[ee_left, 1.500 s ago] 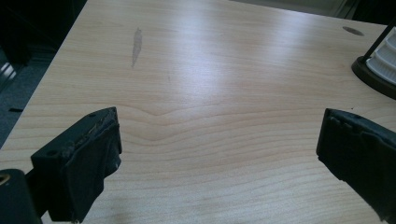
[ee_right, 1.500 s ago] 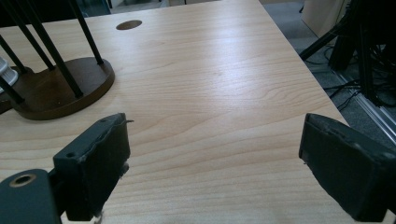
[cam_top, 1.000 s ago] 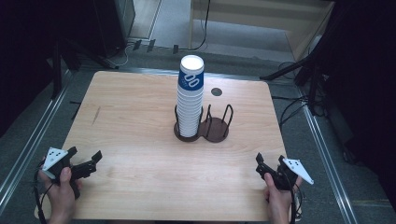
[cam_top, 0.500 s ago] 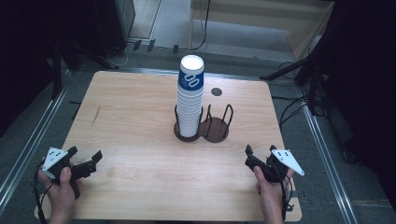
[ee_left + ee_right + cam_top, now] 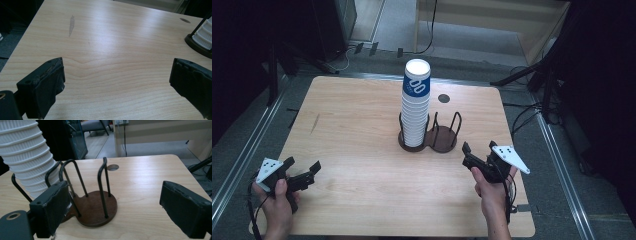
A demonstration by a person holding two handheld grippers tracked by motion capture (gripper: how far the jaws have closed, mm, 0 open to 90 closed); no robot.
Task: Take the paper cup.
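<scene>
A tall stack of white ribbed paper cups (image 5: 416, 107), the top one banded in blue, stands in the left slot of a dark brown two-slot holder (image 5: 444, 141) with black wire loops. The holder's right slot is empty. My right gripper (image 5: 478, 147) hovers just right of the holder, open, with nothing between its fingers. In the right gripper view the cups (image 5: 27, 157) rise at the left and the holder's base (image 5: 97, 207) lies ahead of the gripper (image 5: 113, 195). My left gripper (image 5: 303, 164) rests near the table's front left, open and empty; its own view has the gripper (image 5: 117, 72) over bare wood.
The wooden table (image 5: 352, 125) has a round cable hole (image 5: 443, 98) behind the holder and a faint dark streak (image 5: 71, 23) at the left. Metal rails and cables run along the floor on both sides. Dark stands and furniture ring the table.
My right gripper has risen and moved forward and left toward the cup holder, jaws unchanged. The left gripper and the cups have stayed put.
</scene>
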